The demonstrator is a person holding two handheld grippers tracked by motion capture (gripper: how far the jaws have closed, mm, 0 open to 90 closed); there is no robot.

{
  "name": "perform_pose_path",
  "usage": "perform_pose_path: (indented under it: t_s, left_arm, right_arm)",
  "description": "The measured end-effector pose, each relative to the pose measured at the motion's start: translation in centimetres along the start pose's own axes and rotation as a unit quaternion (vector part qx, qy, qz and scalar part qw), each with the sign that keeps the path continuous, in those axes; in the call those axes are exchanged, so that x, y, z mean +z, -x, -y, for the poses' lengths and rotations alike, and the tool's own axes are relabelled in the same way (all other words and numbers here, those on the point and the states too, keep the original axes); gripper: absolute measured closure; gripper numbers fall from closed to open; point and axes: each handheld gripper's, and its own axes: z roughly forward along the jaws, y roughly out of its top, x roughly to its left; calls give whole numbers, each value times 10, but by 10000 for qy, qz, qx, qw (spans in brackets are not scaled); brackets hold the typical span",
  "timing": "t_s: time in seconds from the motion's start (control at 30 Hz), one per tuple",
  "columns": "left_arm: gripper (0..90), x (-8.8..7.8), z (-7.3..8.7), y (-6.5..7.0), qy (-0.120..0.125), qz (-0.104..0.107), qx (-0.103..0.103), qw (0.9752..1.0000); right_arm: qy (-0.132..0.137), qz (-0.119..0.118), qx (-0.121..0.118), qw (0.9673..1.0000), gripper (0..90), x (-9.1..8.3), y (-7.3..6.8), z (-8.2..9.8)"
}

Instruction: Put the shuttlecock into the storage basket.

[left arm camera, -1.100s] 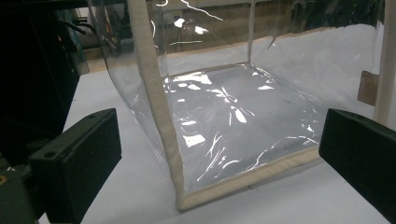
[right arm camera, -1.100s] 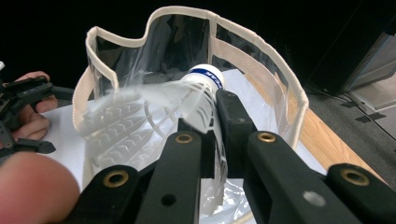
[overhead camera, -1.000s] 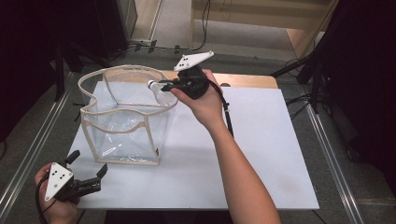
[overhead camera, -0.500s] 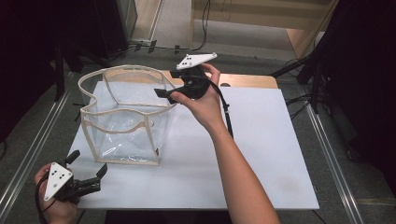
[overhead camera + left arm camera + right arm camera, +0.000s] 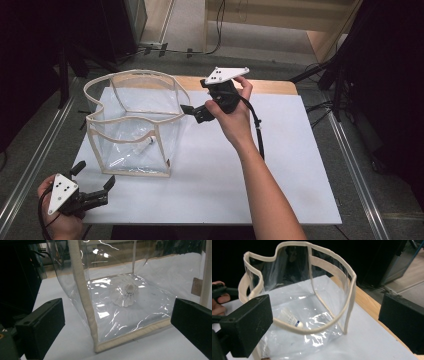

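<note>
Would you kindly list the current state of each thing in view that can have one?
Clear bag: upright on the white board, top open, held by neither gripper.
Shuttlecock: lying on its side on the bag's floor.
Left gripper: open, empty, at the board's near corner.
Right gripper: open, empty, beside the bag's rim.

A clear plastic bag (image 5: 132, 127) with cream fabric trim along its edges and rim stands upright and open at the left centre of the high view, on the white tabletop (image 5: 280, 170); its wavy rim holds the mouth wide. A white feathered shuttlecock (image 5: 126, 292) lies on its side on the bag's transparent floor, seen through the wall in the middle of the left gripper view. In the right gripper view it shows at lower centre, inside the bag, its cork end toward the lower right.
</note>
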Motion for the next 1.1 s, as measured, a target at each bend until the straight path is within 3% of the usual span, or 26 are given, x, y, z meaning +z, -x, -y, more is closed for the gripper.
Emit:
perform_pose_path:
  t_s: [1.1]
  left_arm:
    - [0,1,0,1,-17,-17,78,10000]
  right_arm:
    - [63,57,178,9998,0,-42,1,56]
